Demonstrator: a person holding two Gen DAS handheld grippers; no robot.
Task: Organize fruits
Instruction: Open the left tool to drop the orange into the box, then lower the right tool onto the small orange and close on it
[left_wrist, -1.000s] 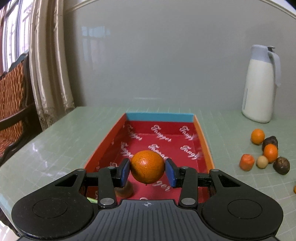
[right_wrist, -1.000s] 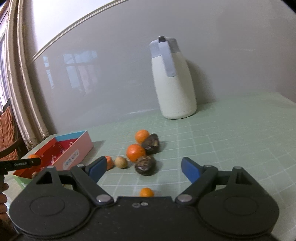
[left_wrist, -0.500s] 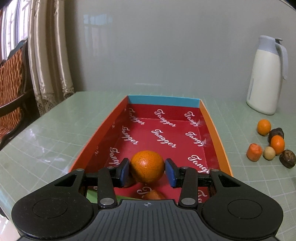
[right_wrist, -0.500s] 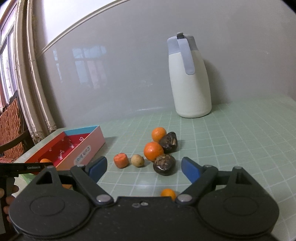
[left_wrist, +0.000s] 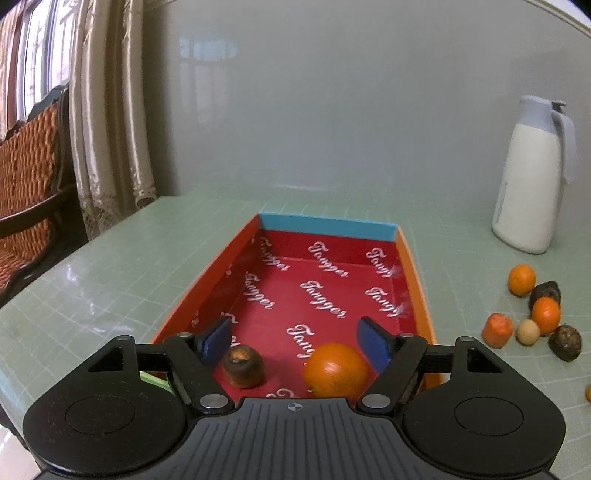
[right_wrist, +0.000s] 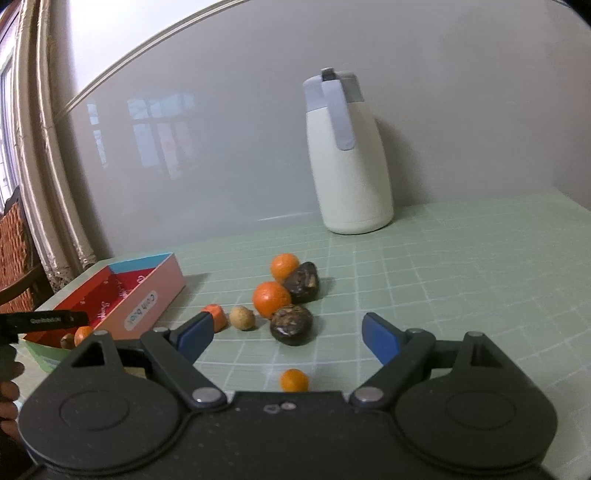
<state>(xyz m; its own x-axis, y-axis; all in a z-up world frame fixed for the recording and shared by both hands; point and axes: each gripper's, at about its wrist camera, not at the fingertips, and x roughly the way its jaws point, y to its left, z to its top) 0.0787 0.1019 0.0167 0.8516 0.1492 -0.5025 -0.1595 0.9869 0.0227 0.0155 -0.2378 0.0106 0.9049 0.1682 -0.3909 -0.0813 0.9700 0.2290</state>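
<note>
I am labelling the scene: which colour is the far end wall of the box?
Light blue; the far end wall shows best in the left wrist view.

Lower part of the orange in the box hidden behind the left gripper body, outline smeared by blur. Small orange fruit cut off at right edge of left wrist view. In right wrist view, small mandarin partly hidden at lower centre; box contents too small to identify.
</note>
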